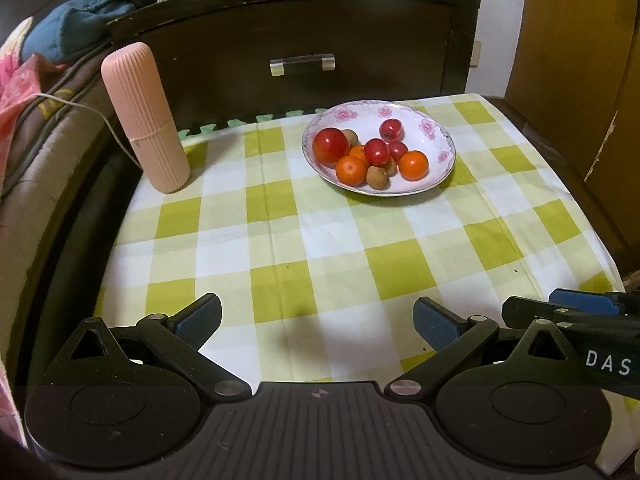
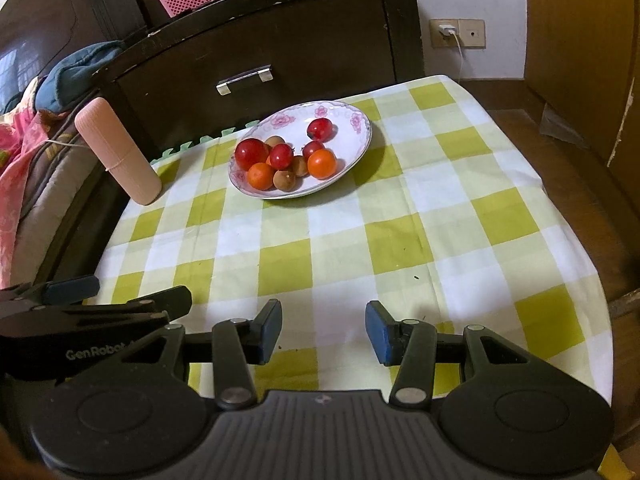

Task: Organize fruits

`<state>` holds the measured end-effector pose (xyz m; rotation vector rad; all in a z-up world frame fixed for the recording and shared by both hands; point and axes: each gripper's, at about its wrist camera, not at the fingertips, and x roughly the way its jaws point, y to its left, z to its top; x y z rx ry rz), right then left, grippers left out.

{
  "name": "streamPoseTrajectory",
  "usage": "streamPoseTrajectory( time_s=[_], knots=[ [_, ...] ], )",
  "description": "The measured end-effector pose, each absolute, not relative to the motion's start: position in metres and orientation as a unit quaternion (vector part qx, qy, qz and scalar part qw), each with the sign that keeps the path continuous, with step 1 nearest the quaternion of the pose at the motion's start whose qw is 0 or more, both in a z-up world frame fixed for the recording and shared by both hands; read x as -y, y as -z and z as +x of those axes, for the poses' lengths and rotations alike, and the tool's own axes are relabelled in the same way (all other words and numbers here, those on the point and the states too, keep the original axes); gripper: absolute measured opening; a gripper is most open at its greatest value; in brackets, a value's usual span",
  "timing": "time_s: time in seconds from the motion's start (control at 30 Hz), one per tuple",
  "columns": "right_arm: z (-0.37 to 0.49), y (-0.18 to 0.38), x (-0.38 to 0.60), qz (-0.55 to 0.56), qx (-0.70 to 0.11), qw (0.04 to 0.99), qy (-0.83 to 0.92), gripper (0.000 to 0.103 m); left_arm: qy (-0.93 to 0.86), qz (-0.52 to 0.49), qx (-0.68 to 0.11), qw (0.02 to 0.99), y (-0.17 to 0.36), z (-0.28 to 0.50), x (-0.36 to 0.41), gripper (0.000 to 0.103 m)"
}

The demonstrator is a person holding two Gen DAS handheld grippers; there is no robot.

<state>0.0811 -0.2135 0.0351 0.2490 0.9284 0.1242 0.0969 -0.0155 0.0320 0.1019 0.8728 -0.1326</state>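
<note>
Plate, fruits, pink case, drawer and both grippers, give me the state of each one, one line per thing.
Plate: upright on the checked cloth, holding all the fruit.
Fruits: piled in the plate, red, orange and brown mixed, unsorted.
Pink ribbed case: standing on end, closed, leaning slightly.
Drawer: shut.
Left gripper: open, empty, over the cloth.
Right gripper: open, empty, over the cloth.
Charger: plugged into the wall socket.
</note>
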Motion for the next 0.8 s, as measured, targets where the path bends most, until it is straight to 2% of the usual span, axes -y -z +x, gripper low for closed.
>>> streamPoseTrajectory(
  time_s=[0.8],
  knots=[
    [0.070, -0.031, 0.209, 0.116, -0.453, 0.882, -0.061, 0.044, 0.064, 0.052, -0.423, 0.903, -0.031, 0.088, 0.011, 0.103]
  ],
)
